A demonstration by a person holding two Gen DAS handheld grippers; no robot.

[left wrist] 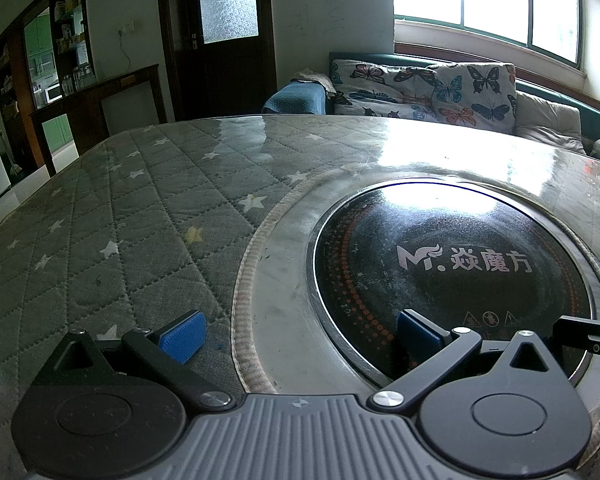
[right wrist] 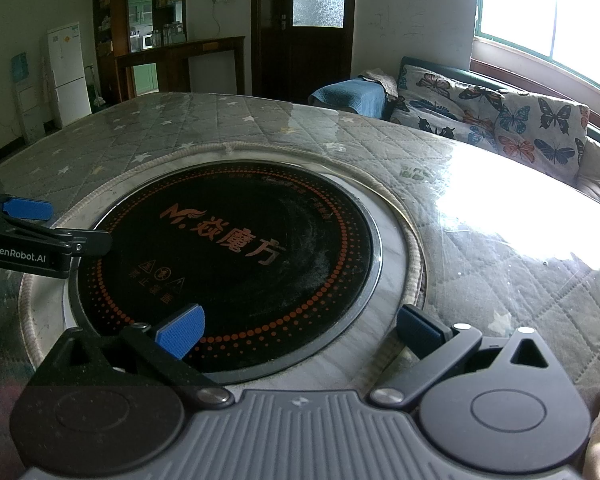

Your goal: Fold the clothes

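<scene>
Both the left claw (left wrist: pixel 300 332) and right claw (right wrist: pixel 298 330) hover released over the counter (left wrist: pixel 140 216), near its inset cooktop (right wrist: pixel 236 256). No garment shows, so folding likely hasn't begun.

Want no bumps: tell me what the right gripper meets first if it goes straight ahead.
Probably the black round cooktop set in the table; the open right gripper points low across it. No clothes are in view. Depth is unclear.

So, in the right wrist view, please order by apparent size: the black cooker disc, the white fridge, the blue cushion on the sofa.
1. Black cooker disc, largest, though nearest.
2. White fridge.
3. Blue cushion, close to the fridge; unsure.
</scene>
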